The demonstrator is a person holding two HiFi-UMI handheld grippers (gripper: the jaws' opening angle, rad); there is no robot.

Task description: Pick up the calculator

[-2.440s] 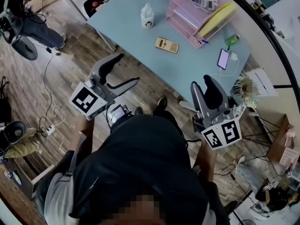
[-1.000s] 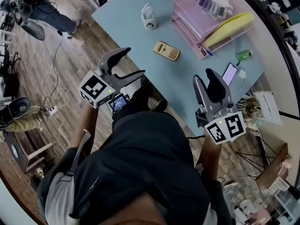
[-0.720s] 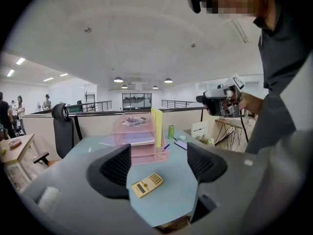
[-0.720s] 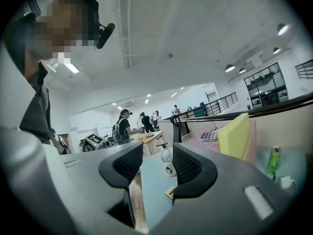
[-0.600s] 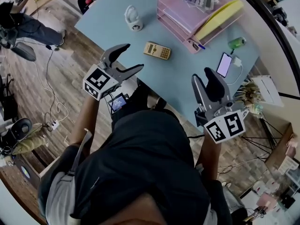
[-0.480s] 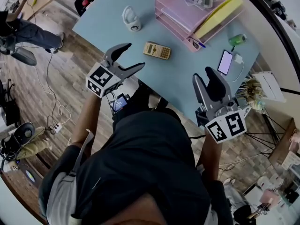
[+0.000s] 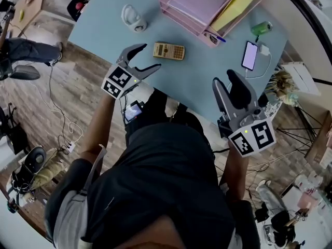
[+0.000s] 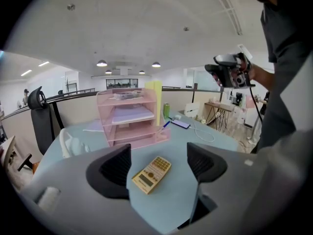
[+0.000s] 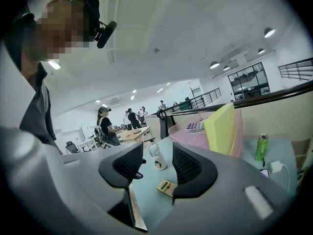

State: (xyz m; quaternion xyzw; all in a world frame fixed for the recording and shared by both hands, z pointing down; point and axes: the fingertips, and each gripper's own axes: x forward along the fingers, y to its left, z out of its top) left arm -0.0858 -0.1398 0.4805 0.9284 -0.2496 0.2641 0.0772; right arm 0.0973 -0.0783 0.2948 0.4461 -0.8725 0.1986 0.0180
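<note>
Over a light blue table [image 7: 104,25] both grippers are held. The left gripper [image 7: 148,56] is opened wide and empty; the one yellow calculator [image 7: 169,51] lies flat on the table just beyond it and is seen between the jaws, not touched. The right gripper [image 7: 225,79] is opened only narrowly, and nothing is gripped. One pink tray [image 7: 181,7], one phone [image 7: 249,55] and one green can [image 7: 262,28] are counted. Standing people [image 9: 105,126] are shown only in the right gripper view.
</note>
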